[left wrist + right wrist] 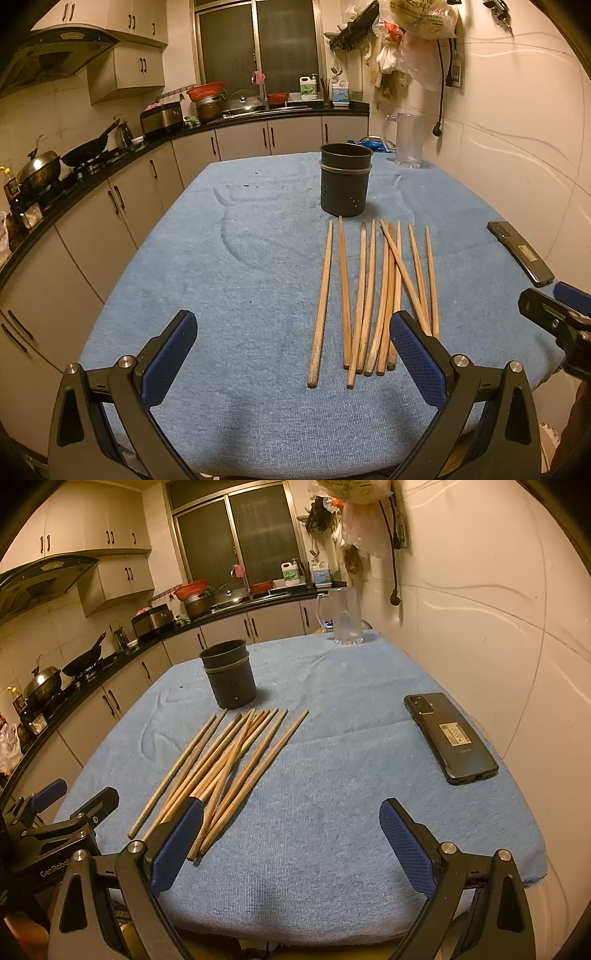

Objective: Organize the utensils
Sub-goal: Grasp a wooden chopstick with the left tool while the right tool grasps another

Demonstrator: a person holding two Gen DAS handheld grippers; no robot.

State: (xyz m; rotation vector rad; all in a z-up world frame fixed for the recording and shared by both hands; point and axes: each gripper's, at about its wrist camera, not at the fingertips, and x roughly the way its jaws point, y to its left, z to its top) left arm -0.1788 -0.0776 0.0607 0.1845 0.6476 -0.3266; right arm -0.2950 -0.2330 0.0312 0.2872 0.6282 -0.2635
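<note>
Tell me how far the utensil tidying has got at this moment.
Nothing looks done yet: all the chopsticks lie loose on the blue cloth, and none shows above the rim of the dark holder. Nothing is in hand; the left gripper and right gripper are both open. Every chopstick remains to go in.

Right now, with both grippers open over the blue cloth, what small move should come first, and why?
Probably ease the left gripper right and down onto the outermost wooden chopstick. That stick lies apart from the overlapping bunch, nearest this gripper, so it looks easiest to pinch alone. Nothing is held yet, and the dark cylindrical holder stands upright and open just beyond.
</note>
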